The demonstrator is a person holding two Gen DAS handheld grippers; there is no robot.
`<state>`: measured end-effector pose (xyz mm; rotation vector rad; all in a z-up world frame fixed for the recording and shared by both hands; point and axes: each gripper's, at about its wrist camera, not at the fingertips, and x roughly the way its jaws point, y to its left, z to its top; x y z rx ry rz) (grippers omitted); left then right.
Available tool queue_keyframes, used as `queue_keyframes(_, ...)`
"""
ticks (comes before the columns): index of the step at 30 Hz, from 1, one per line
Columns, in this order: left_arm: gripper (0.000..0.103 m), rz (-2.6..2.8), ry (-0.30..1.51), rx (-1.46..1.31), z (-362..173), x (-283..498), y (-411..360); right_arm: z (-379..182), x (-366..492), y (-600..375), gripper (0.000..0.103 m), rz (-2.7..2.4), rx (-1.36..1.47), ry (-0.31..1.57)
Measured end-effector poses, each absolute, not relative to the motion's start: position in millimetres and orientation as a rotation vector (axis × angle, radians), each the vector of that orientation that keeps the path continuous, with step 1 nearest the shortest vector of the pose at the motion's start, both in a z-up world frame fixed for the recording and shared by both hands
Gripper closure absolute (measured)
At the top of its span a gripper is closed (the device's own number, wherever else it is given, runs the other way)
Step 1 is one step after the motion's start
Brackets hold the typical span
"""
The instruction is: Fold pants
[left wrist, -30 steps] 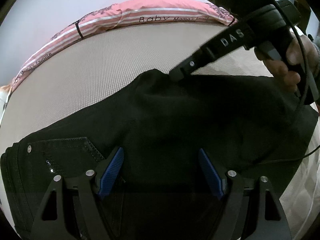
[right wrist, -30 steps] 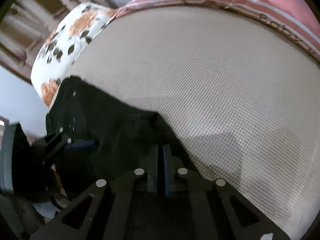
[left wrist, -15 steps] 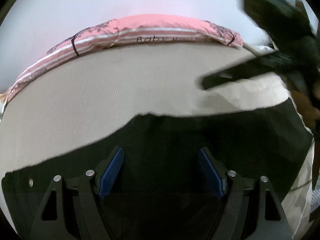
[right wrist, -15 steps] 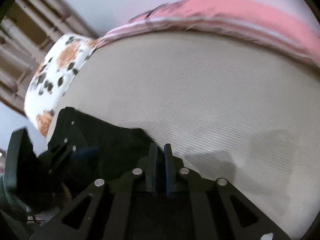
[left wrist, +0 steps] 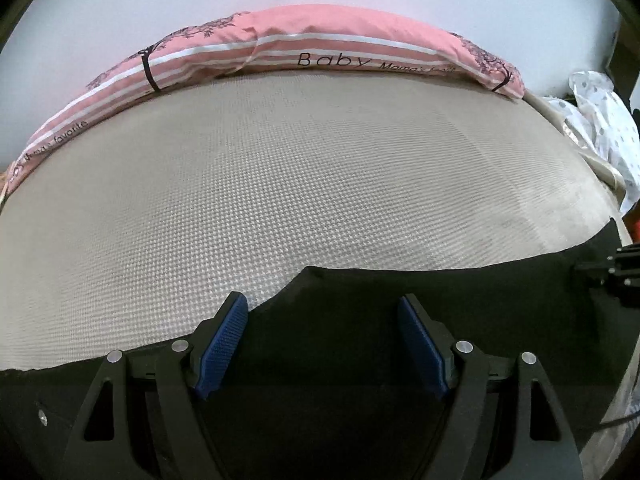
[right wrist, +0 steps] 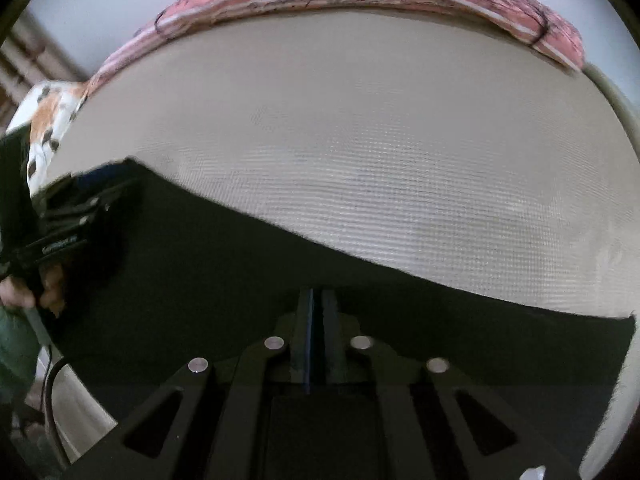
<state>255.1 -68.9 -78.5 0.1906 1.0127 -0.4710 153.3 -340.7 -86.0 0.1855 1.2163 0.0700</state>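
Black pants (left wrist: 360, 320) lie flat along the near edge of a beige woven mat (left wrist: 280, 184). My left gripper (left wrist: 322, 336) is open, its blue pads (left wrist: 222, 336) apart just above the pants' far edge, holding nothing. My right gripper (right wrist: 316, 312) has its jaws together over the pants (right wrist: 224, 264); whether cloth is pinched between them is hidden. The right gripper also shows at the right edge of the left wrist view (left wrist: 616, 276). The left gripper shows at the left of the right wrist view (right wrist: 76, 208), over the pants' left end.
A pink striped pillow (left wrist: 304, 52) runs along the mat's far edge against a pale wall. A floral cushion (right wrist: 48, 120) sits at the far left. White dotted cloth (left wrist: 600, 120) lies off the mat's right side.
Both grippers have drawn back toward the near edge. The right gripper left the raised pants fold, and the pants now lie flatter and lower in both views.
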Motion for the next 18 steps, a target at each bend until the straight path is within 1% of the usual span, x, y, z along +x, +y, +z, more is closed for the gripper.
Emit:
queue_keyframes(3, 0.025, -0.443, 1.027, 0.165, -80.5, 261.8, -62.5, -89.4, 152.9, -356.1, 0.103, 0.068, 0.297, 1.211)
queue_keyframes(4, 0.024, -0.426, 1.034, 0.156, -81.8, 265.1, -59.5, -89.3, 151.5, -362.7, 0.103, 0.049, 0.327, 1.208)
queue_keyframes(7, 0.023, -0.4, 1.056, 0.126, -79.3, 267.9, -53.4, -86.0, 145.5, -373.9, 0.102, -0.006, 0.341, 1.203)
queue_keyframes(8, 0.023, -0.39, 1.058, 0.122, -77.4, 266.9, -52.5, -82.9, 138.7, -382.0, 0.095, -0.029, 0.372, 1.194)
queue_keyframes(9, 0.023, -0.383, 1.052, 0.113, -71.8, 262.4, -50.2, -77.6, 128.9, -391.4, 0.089, -0.044, 0.414, 1.171)
queue_keyframes(10, 0.023, -0.388, 1.045, 0.11, -67.0, 257.5, -48.6, -72.5, 120.6, -396.5, 0.087, -0.044, 0.452, 1.152)
queue_keyframes(14, 0.023, -0.422, 1.015, 0.13, -51.0, 227.1, -43.8, -51.7, 60.7, -426.9, 0.087, -0.049, 0.657, 1.078)
queue_keyframes(18, 0.023, -0.463, 1.024, 0.152, -48.2, 188.2, -47.4, -45.6, -8.2, -459.8, 0.087, -0.13, 0.803, 1.027)
